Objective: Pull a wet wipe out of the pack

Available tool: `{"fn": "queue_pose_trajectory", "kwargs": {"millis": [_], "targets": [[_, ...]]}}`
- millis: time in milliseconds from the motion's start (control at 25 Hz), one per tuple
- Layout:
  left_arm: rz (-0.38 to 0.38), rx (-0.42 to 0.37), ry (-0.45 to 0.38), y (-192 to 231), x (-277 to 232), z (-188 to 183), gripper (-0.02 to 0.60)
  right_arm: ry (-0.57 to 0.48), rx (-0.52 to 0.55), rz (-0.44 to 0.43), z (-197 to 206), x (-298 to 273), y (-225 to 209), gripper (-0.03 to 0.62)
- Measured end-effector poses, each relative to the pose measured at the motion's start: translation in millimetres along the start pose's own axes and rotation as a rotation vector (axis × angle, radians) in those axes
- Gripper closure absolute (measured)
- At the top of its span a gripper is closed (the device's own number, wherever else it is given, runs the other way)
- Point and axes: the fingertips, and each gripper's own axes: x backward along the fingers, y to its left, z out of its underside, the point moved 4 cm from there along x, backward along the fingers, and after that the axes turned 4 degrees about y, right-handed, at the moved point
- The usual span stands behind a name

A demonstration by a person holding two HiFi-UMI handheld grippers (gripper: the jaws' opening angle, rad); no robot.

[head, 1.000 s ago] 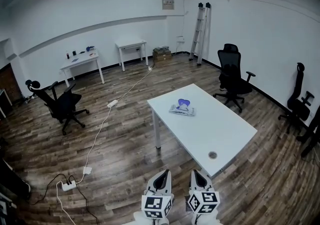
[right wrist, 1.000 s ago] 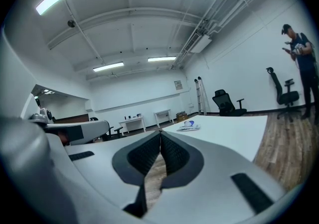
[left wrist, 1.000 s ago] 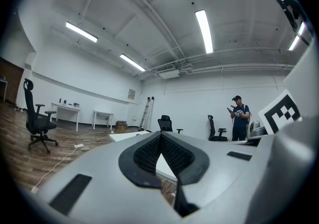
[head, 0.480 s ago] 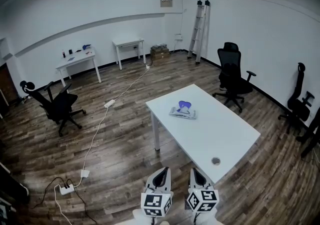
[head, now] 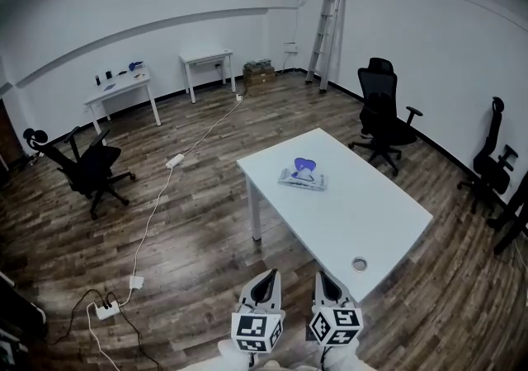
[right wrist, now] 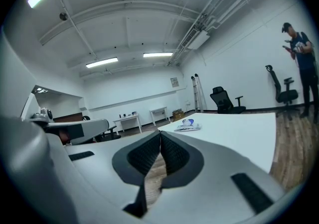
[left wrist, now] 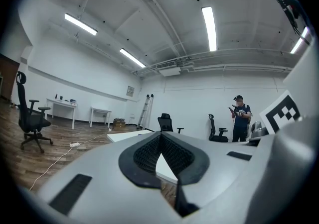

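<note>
Lying near the far short edge of the white table [head: 375, 217], the wet wipe pack [head: 303, 178] is seen untouched, while the left gripper [head: 266, 276] and right gripper [head: 323, 276] are held side by side off the table's near corner, jaws pressed together on nothing.

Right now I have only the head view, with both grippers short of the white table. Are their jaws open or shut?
Observer: Shut. In their own views, the jaws of the left gripper and the right gripper meet, with nothing between them.
Operator: Is anyone else in the room?
Observer: Yes. A person stands by the far wall beside a black office chair, looking down at something in their hands.
</note>
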Motion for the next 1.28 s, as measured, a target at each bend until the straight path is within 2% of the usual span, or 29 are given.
{"fn": "queue_pose_trajectory", "kwargs": {"millis": [320, 760, 1280], "targets": [[0.007, 0.019, 0.021, 5, -12, 7, 0.583, 0.028, 0.002, 0.018, 1, -8, -6, 0.585], [-0.007, 0.000, 0.009, 21, -39, 4, 0.583, 0.001, -0.006, -0.002, -12, -47, -14, 0.585], [-0.025, -0.018, 0.002, 41, -104, -4, 0.583, -0.005, -0.017, -0.026, -33, -113, -37, 0.585]]}}
